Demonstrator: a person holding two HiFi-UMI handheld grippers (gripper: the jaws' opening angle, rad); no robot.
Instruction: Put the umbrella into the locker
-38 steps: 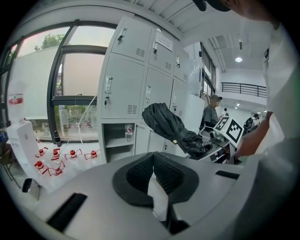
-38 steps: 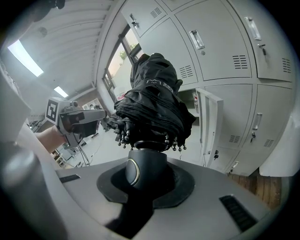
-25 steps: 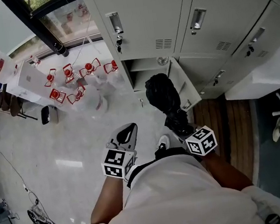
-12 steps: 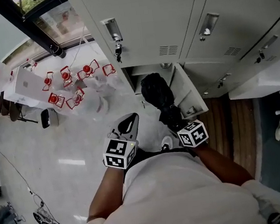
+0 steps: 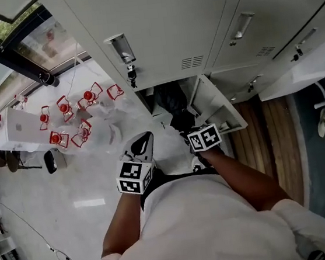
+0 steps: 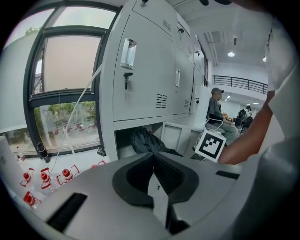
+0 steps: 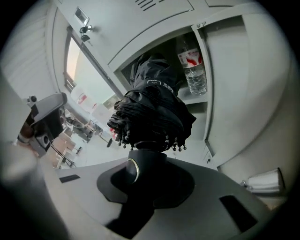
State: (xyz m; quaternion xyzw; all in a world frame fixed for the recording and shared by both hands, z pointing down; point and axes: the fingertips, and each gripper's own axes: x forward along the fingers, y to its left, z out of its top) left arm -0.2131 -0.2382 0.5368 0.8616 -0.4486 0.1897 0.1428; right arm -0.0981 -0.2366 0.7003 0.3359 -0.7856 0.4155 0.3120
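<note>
A black folded umbrella (image 5: 173,103) points into the open lower compartment of the grey locker (image 5: 158,44). Its top end lies inside the opening. My right gripper (image 5: 188,130) is shut on the umbrella's handle (image 7: 139,169), and the folded canopy (image 7: 152,110) fills the right gripper view just in front of the jaws. The compartment's door (image 5: 211,101) stands swung open to the right. My left gripper (image 5: 142,146) hangs to the left of the umbrella, short of the locker, its jaws together and empty. The left gripper view shows the umbrella (image 6: 143,140) in the opening.
A water bottle (image 7: 192,70) stands on a shelf inside the compartment. Keys (image 5: 131,72) hang from the lock of the door above. Several red-capped bottles (image 5: 69,111) lie on the white floor by the window. A person (image 6: 218,110) sits further along the lockers.
Both grippers have moved toward the locker and lower. The umbrella's top, earlier in front of the opening, has gone into the compartment.
</note>
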